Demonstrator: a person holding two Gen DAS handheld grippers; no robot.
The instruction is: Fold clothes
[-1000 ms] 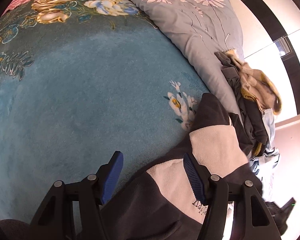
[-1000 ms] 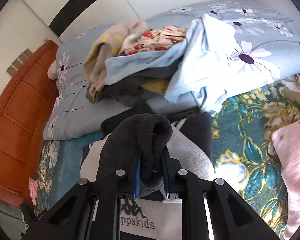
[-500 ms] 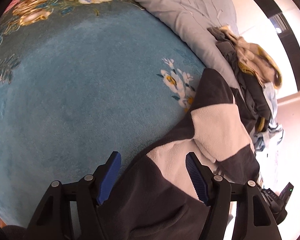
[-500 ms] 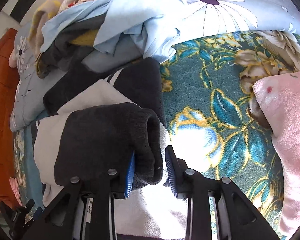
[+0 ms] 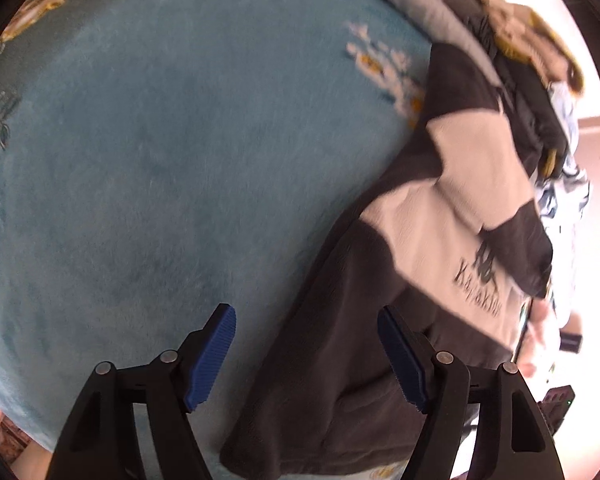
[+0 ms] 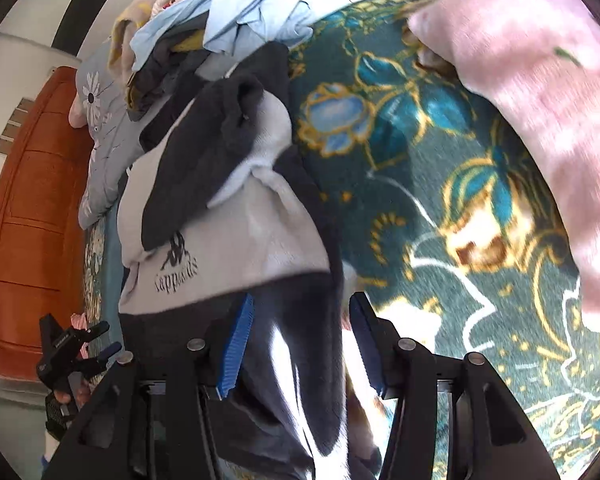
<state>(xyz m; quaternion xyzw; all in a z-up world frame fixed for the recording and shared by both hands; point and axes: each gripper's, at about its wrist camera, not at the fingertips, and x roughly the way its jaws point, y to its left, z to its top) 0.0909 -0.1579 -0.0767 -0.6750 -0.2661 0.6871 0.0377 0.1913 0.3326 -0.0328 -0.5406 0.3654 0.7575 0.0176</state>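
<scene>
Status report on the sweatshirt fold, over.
Left gripper open, empty, over sweatshirt edge. Right gripper open, dark hem between fingers. Sleeve lies across chest. Laundry pile beyond collar.

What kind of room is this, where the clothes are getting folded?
Most likely a bedroom. The dark-and-white sweatshirt lies on a plush flowered blanket spread like a bed cover, a heap of unfolded clothes sits on a daisy-print quilt, and a wooden headboard or cabinet stands behind.

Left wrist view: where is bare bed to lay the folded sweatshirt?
Free: the plain blue blanket left of the sweatshirt. Crowded: the clothes pile behind it, and the pink blanket on its far side.
</scene>
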